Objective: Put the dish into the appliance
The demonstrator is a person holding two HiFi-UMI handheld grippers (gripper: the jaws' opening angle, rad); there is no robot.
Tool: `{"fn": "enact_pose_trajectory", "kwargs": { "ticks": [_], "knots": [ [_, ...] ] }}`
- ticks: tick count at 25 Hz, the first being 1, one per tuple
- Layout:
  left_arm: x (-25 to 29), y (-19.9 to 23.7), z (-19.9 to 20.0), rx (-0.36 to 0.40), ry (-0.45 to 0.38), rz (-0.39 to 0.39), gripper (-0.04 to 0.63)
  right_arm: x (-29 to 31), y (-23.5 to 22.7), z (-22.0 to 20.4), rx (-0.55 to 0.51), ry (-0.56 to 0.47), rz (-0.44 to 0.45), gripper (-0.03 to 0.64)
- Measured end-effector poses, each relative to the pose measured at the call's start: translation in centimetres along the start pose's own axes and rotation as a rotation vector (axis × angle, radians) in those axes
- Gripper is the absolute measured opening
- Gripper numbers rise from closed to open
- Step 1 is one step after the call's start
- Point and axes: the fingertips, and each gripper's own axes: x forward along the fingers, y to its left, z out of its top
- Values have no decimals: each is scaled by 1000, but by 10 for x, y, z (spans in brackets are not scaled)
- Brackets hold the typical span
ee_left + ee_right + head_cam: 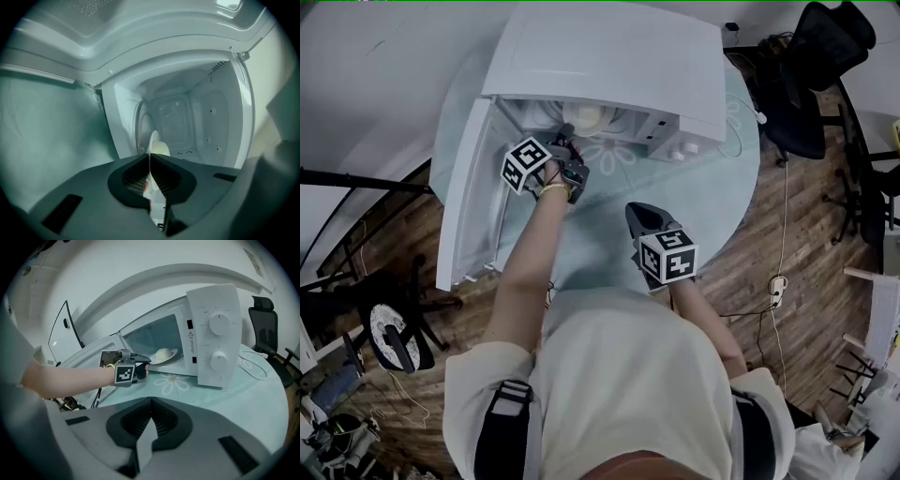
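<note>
The dish (164, 355) is a white plate with a pale round food item on it. It sits at the mouth of the white microwave (215, 333), whose door (89, 352) is swung wide open. My left gripper (139, 365) is shut on the plate's near rim. In the left gripper view the dish (158, 149) shows edge-on between the jaws of the left gripper (150, 161), with the microwave cavity (206, 117) ahead. From the head view the dish (586, 119) lies just inside the opening. My right gripper (639, 214) hovers over the table, shut and holding nothing.
The microwave (609, 56) stands on a round pale-green table (600, 234) with its open door (464, 197) jutting left. Black office chairs (811, 66) stand at the right. A cable (783, 234) runs across the wooden floor.
</note>
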Motion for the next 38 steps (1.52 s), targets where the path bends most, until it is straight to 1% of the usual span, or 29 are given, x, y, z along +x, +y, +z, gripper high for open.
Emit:
{"fn": "enact_pose_trajectory", "kwargs": {
  "ticks": [5, 12, 15, 16, 18, 19, 29, 35, 38],
  "knots": [
    [10, 2, 5, 2, -12, 16, 22, 2, -2, -3, 5, 6, -4, 6],
    [10, 1, 5, -18, -8, 4, 22, 0, -1, -6, 10, 4, -11, 6],
    [8, -2, 7, -12, -12, -12, 23, 0, 1, -6, 9, 1, -9, 6],
    [6, -5, 7, -6, -15, -22, 41, -1, 2, -6, 8, -1, -8, 6],
    [3, -11, 8, 4, -16, -41, 128, -3, 3, -6, 7, -6, -7, 6],
    [2, -14, 6, 10, -12, -46, 137, -5, 4, -7, 6, -8, -7, 6],
    [-29, -24, -20, 37, 28, -56, 140, -26, 21, -15, -11, -40, 4, 6],
    [-59, -26, -49, 30, 40, -60, 140, -47, 28, -27, -22, -62, 6, 6],
    [-78, -27, -65, 20, 56, -76, 138, -57, 32, -33, -28, -71, 8, 6]
  ]
}}
